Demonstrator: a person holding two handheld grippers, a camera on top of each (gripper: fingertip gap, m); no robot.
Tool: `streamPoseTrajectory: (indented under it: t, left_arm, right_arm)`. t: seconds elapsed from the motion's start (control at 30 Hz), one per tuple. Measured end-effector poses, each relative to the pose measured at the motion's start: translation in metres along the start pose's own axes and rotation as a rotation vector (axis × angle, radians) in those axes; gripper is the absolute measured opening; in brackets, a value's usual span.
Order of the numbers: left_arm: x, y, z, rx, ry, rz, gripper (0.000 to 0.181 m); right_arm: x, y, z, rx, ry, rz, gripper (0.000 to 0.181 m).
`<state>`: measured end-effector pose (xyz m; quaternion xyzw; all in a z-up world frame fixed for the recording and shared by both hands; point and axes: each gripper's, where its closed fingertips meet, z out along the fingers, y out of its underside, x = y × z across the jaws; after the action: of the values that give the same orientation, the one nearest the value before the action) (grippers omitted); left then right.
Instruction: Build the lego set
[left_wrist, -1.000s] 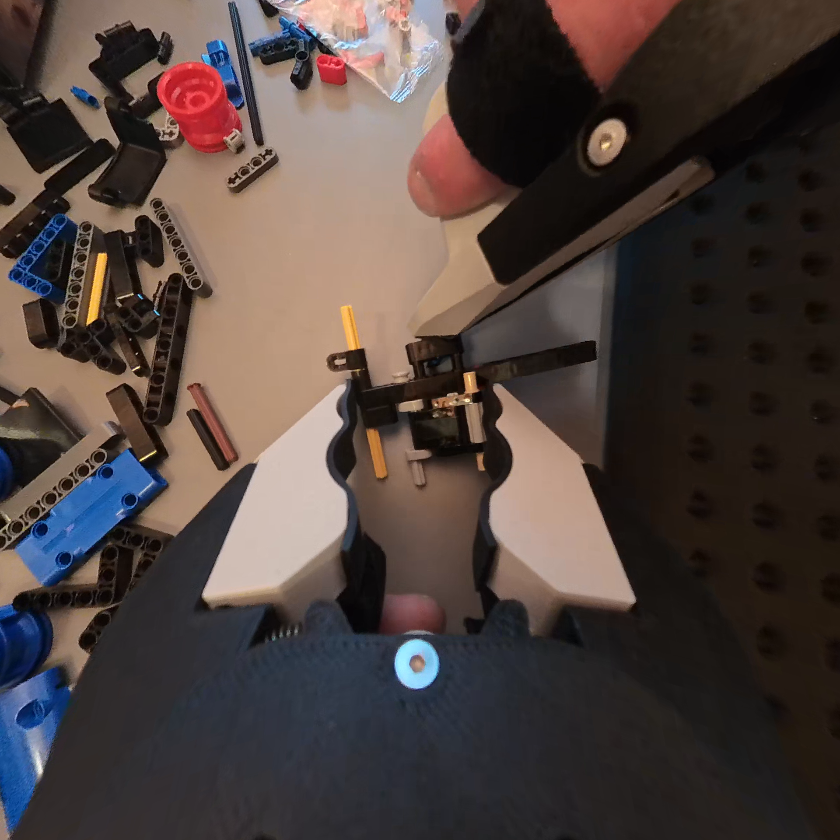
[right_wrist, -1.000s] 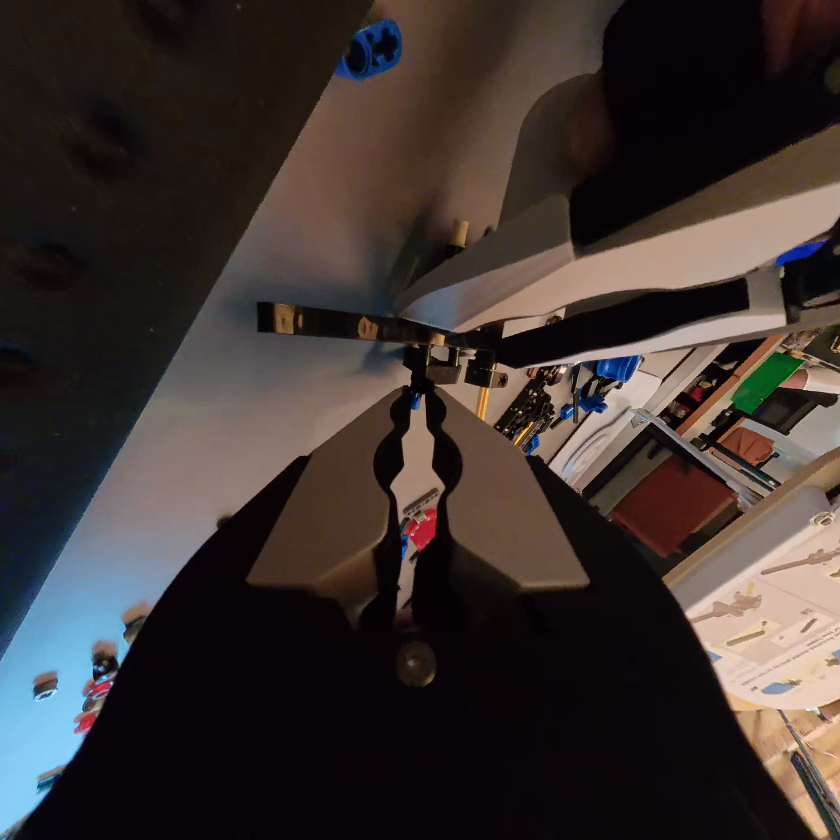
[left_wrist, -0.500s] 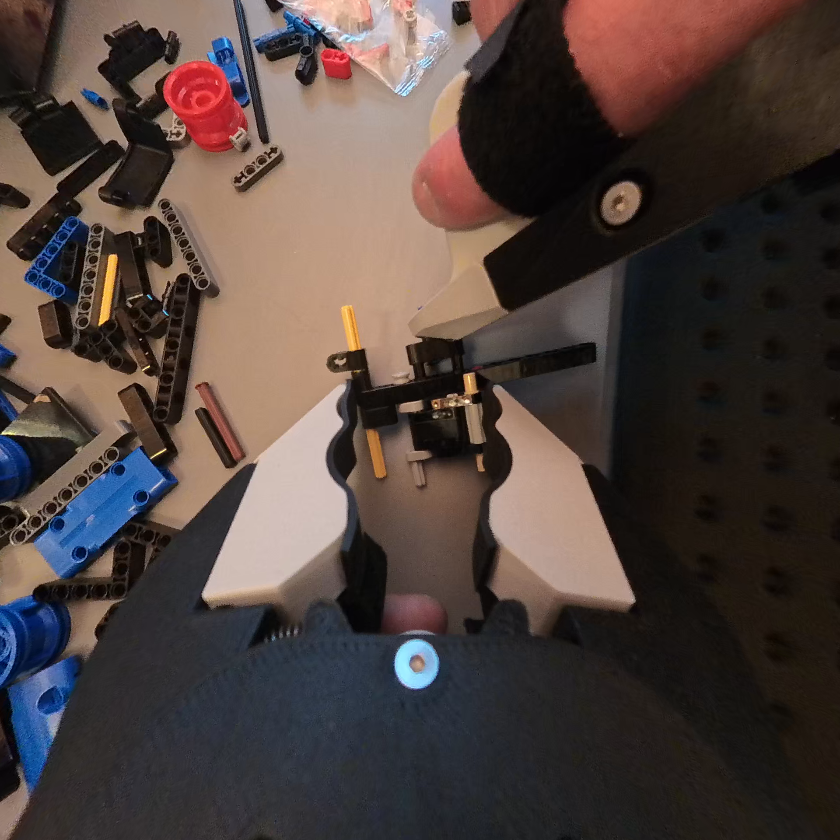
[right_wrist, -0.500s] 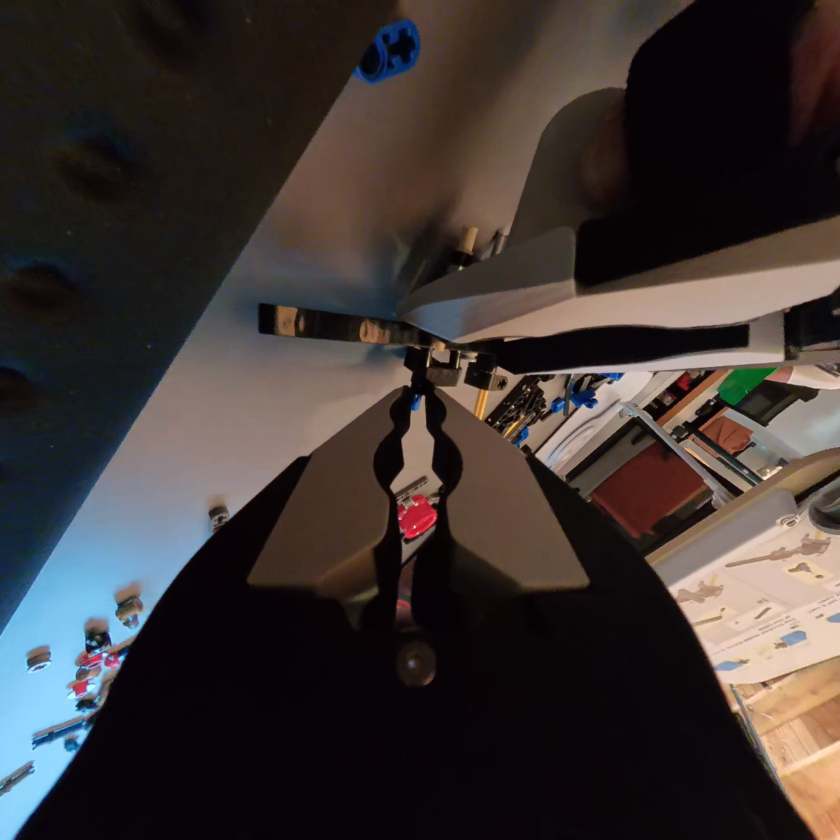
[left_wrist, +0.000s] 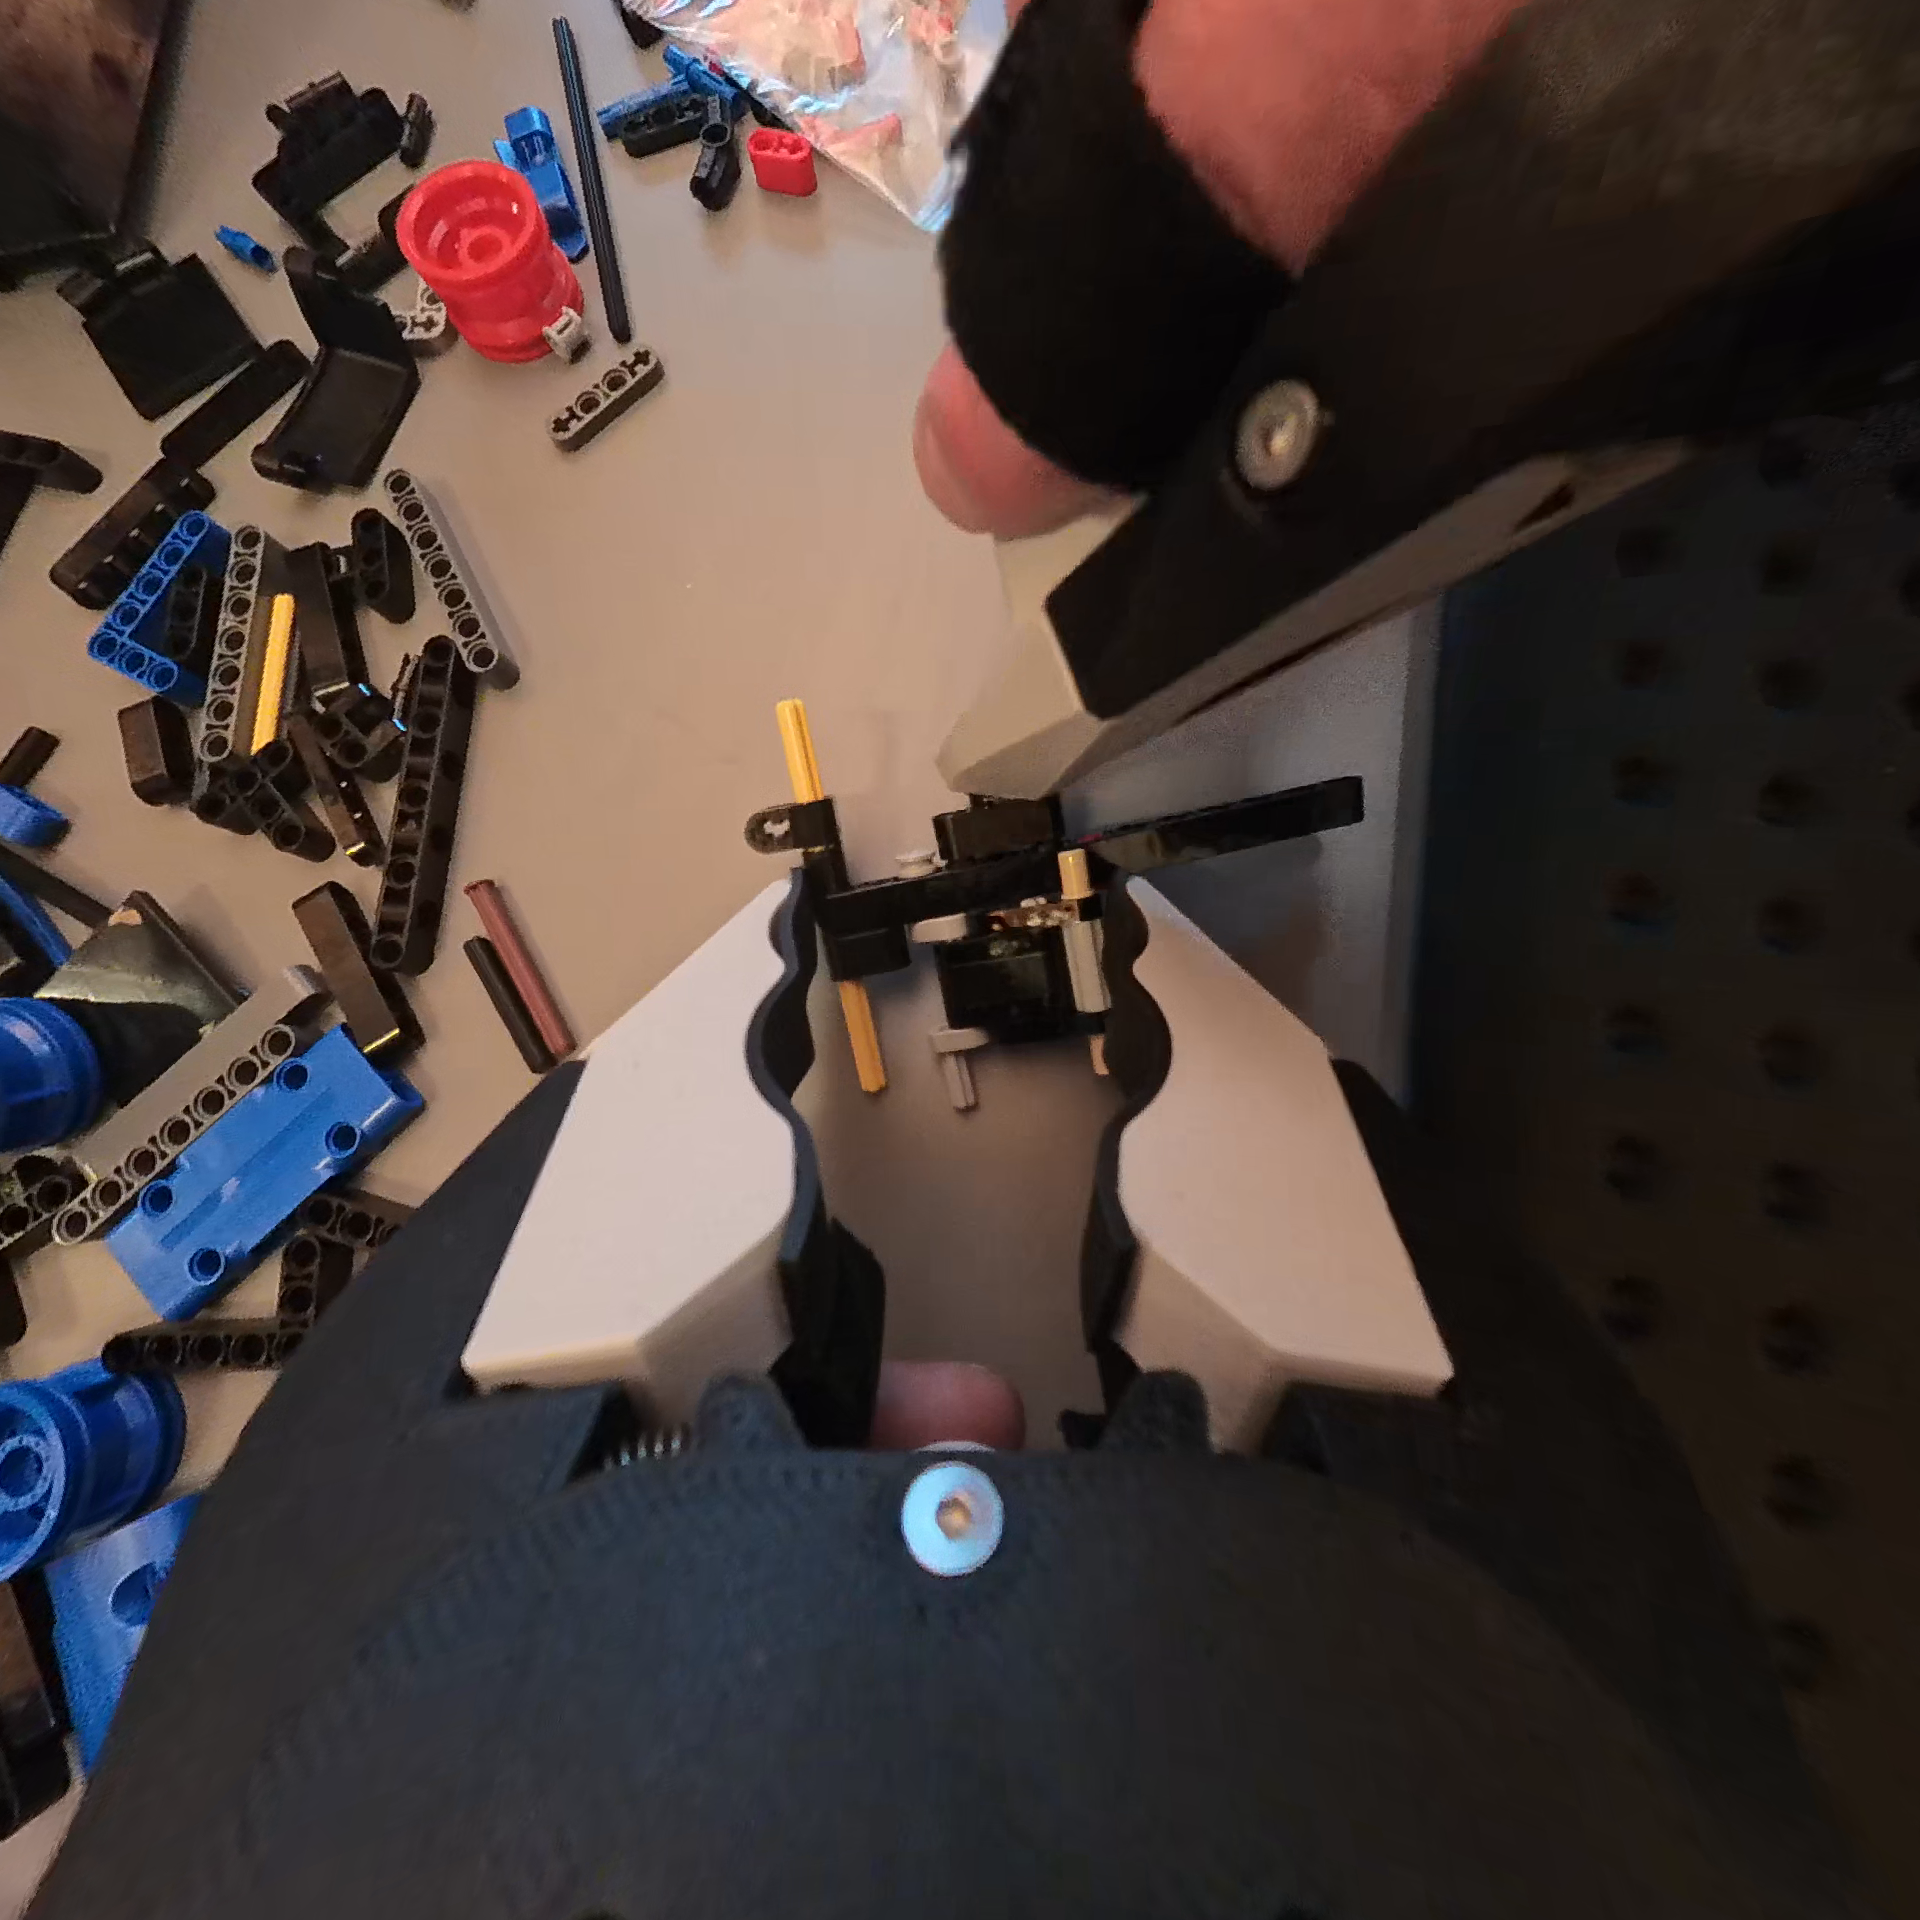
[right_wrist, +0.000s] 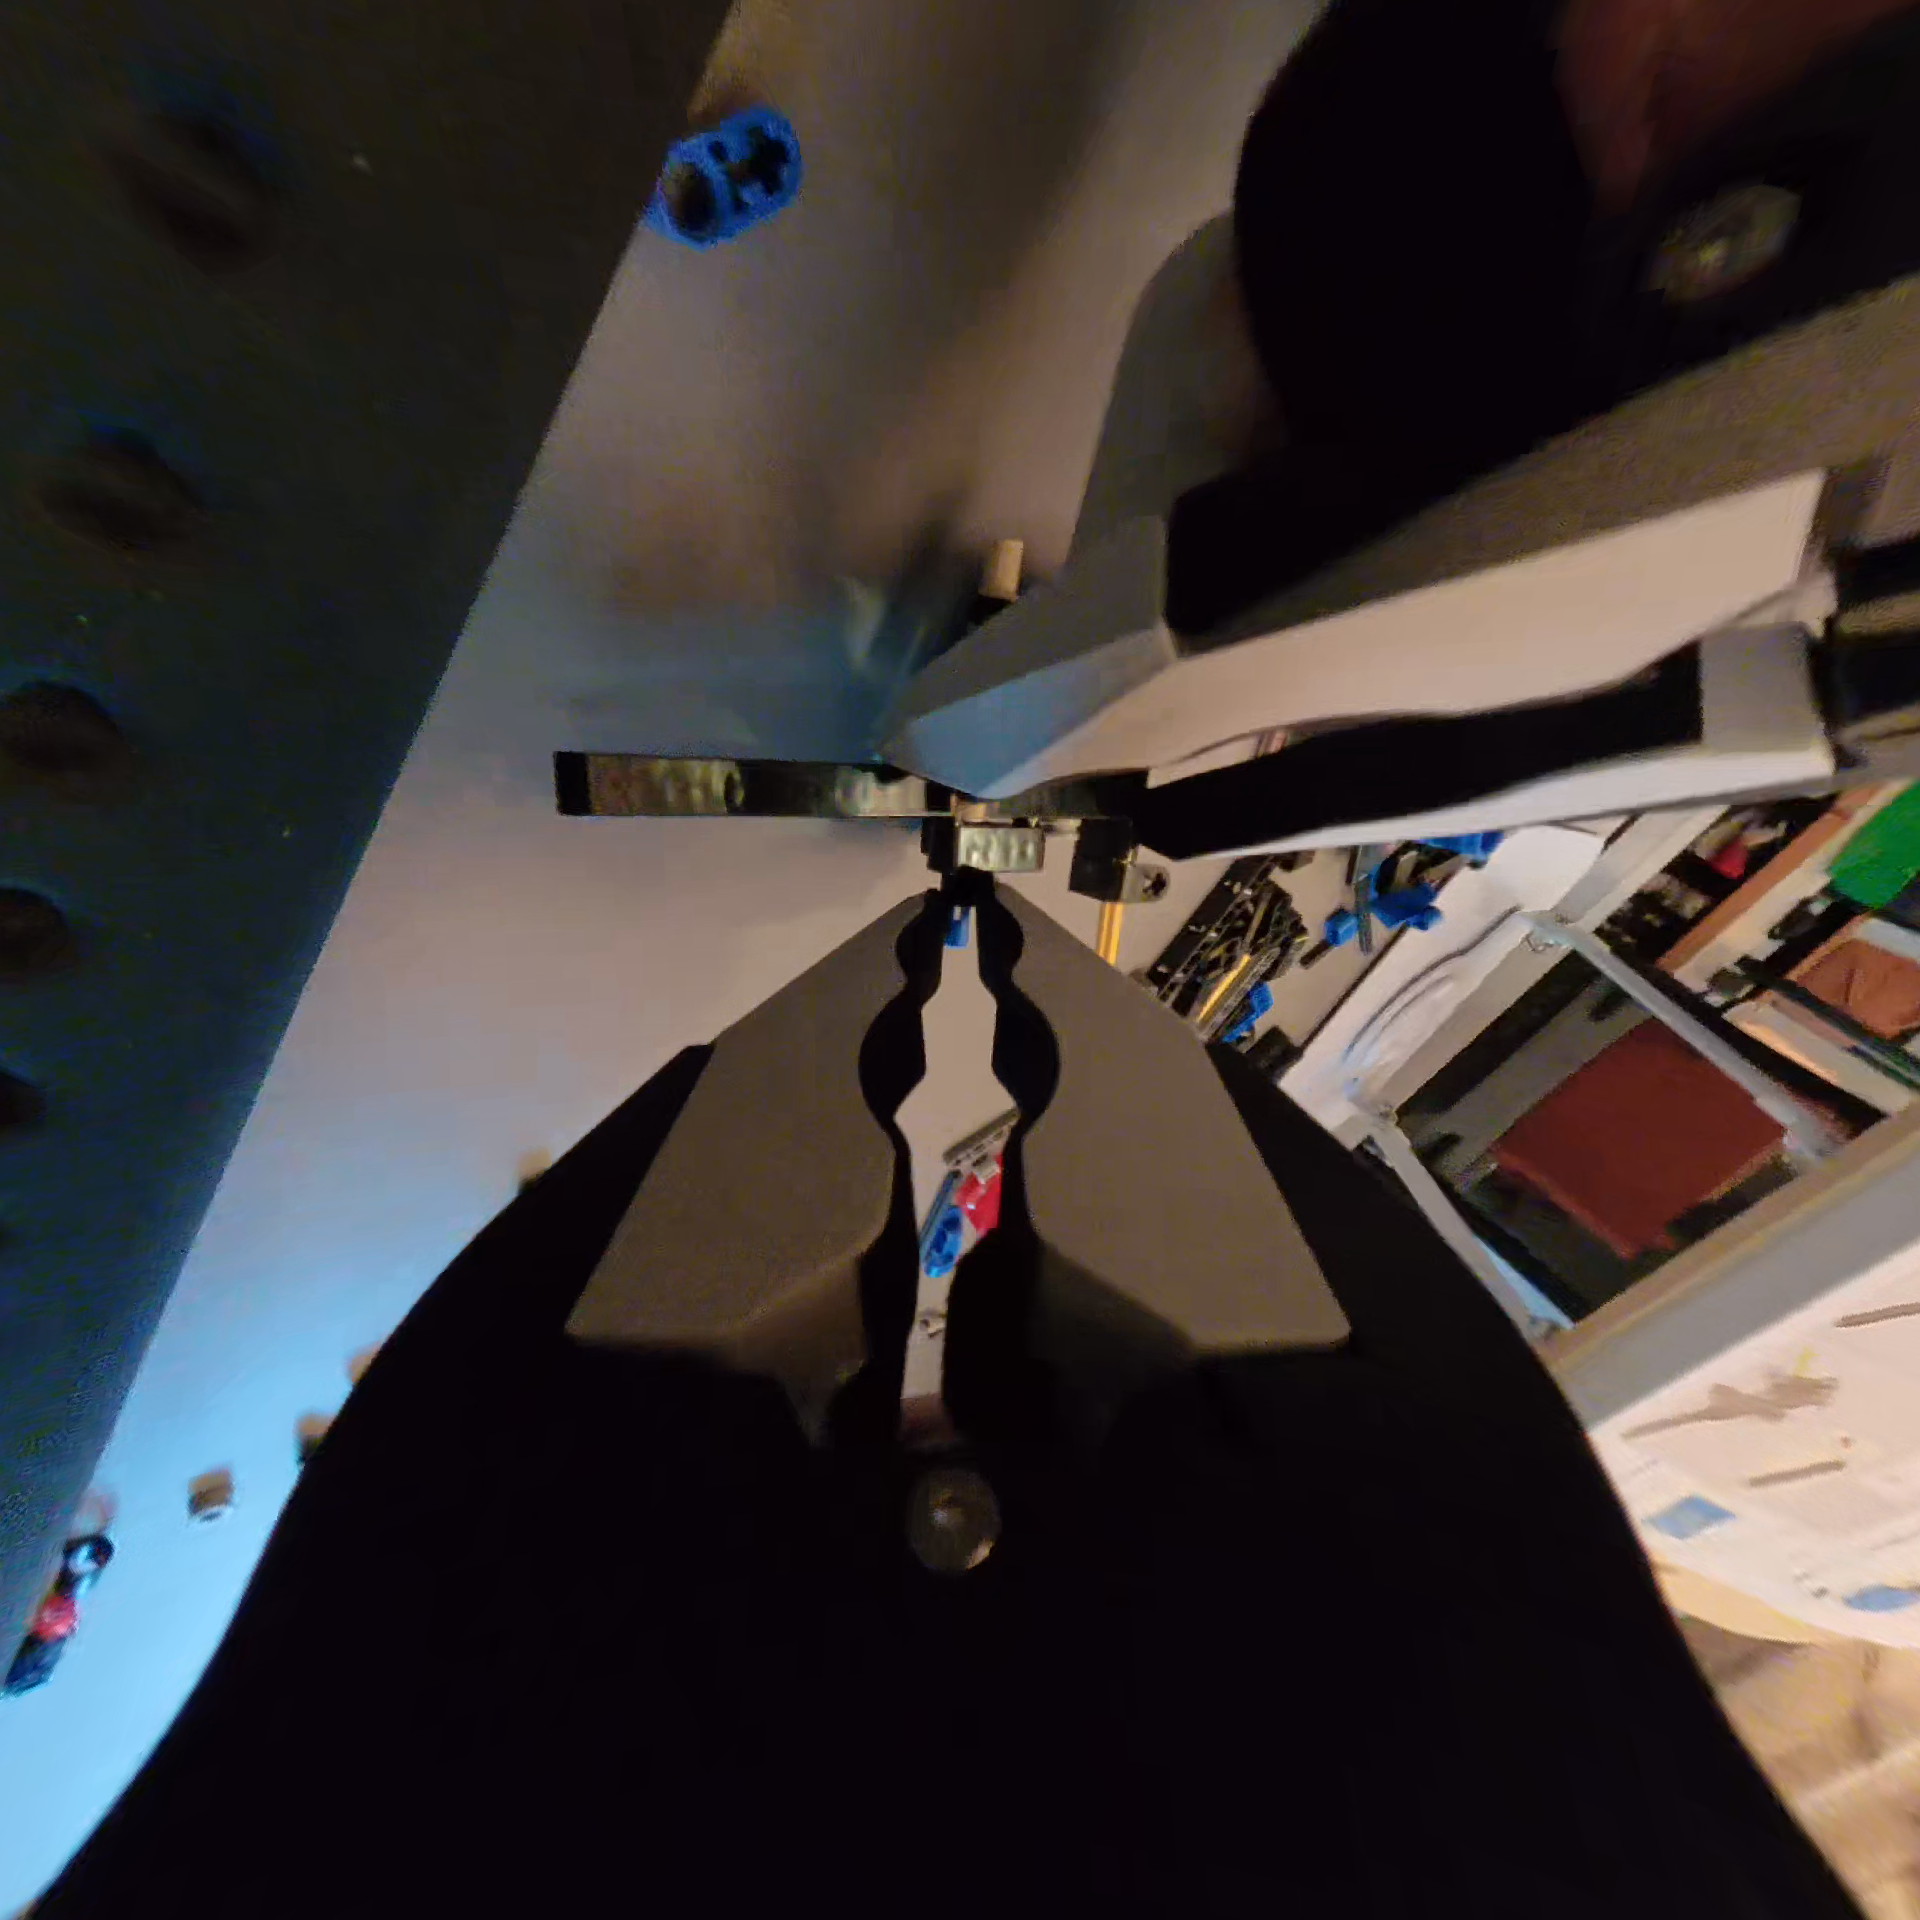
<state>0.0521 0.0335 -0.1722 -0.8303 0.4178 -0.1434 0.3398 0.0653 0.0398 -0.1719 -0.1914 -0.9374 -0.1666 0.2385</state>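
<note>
While I grip from below: my left hand-held gripper (left_wrist: 961, 914) is clenched on the small black lego assembly (left_wrist: 966, 930), its fingertips pressing either side.
Assembly: held above the grey tabletop (left_wrist: 727, 540); a yellow axle (left_wrist: 826, 883) runs through its left end and a long black beam (left_wrist: 1226, 826) sticks out to the right.
Right hand-held gripper (right_wrist: 961, 914): nearly closed, pinching a small blue-and-black pin (right_wrist: 958, 920) against the assembly's edge.
Gloved hand (left_wrist: 1195, 239): on that gripper, above the assembly.
Farther left: loose black and blue beams (left_wrist: 260, 707), a blue plate (left_wrist: 260, 1174).
Farthest: a red wheel hub (left_wrist: 483, 260) and a clear parts bag (left_wrist: 862, 114).
</note>
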Motion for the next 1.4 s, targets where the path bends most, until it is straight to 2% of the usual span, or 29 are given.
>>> streamPoseTrajectory:
  t: [0.27, 0.37, 0.5, 0.63, 0.73, 0.83, 0.93, 1.0, 1.03, 1.07, 1.13, 1.17, 1.3, 1.4]
  left_arm:
    - [-0.005, 0.0, -0.001, 0.014, -0.026, -0.004, 0.054]
    - [-0.007, -0.005, -0.002, 0.048, -0.017, -0.048, 0.054]
    - [-0.022, -0.007, -0.005, 0.091, -0.043, -0.162, 0.054]
    - [-0.027, -0.005, -0.004, 0.087, -0.061, -0.206, 0.054]
    - [-0.031, -0.007, -0.004, 0.1, -0.081, -0.233, 0.054]
    - [-0.033, -0.01, -0.002, 0.098, -0.095, -0.246, 0.054]
    - [-0.031, -0.015, -0.001, 0.106, -0.091, -0.24, 0.054]
    - [-0.031, -0.018, -0.002, 0.124, -0.08, -0.249, 0.044]
    - [-0.032, -0.021, -0.004, 0.147, -0.064, -0.276, 0.041]
    - [-0.031, -0.024, -0.006, 0.167, -0.043, -0.29, 0.035]
    - [-0.033, -0.022, -0.007, 0.169, -0.034, -0.3, 0.031]
    - [-0.032, -0.018, -0.004, 0.145, -0.026, -0.299, 0.018]
    - [-0.028, -0.011, 0.003, 0.12, 0.009, -0.304, 0.013]
    - [-0.029, -0.011, 0.003, 0.128, 0.025, -0.306, 0.012]
  right_arm:
    - [0.004, 0.006, 0.004, 0.156, 0.011, 0.249, 0.006]
    - [0.007, 0.012, 0.0, 0.247, 0.002, 0.409, 0.026]
    - [0.009, 0.01, -0.014, 0.406, -0.018, 0.632, 0.042]
    - [0.01, 0.016, -0.013, 0.411, 0.022, 0.734, 0.043]
    - [0.012, 0.024, -0.026, 0.436, 0.024, 0.794, 0.047]
    - [0.019, 0.014, -0.034, 0.488, 0.044, 0.813, 0.049]
    - [0.013, 0.01, -0.011, 0.373, 0.066, 0.754, 0.056]
    - [0.018, 0.026, 0.003, 0.264, 0.165, 0.735, 0.051]
    - [0.019, 0.029, 0.005, 0.253, 0.201, 0.708, 0.044]
    - [0.02, 0.026, 0.006, 0.269, 0.232, 0.679, 0.037]
    - [0.02, 0.025, 0.009, 0.273, 0.265, 0.658, 0.036]
    - [0.019, 0.027, 0.012, 0.277, 0.253, 0.675, 0.03]
    - [0.021, 0.032, 0.015, 0.326, 0.243, 0.7, 0.025]
    - [0.022, 0.034, 0.017, 0.352, 0.229, 0.712, 0.029]
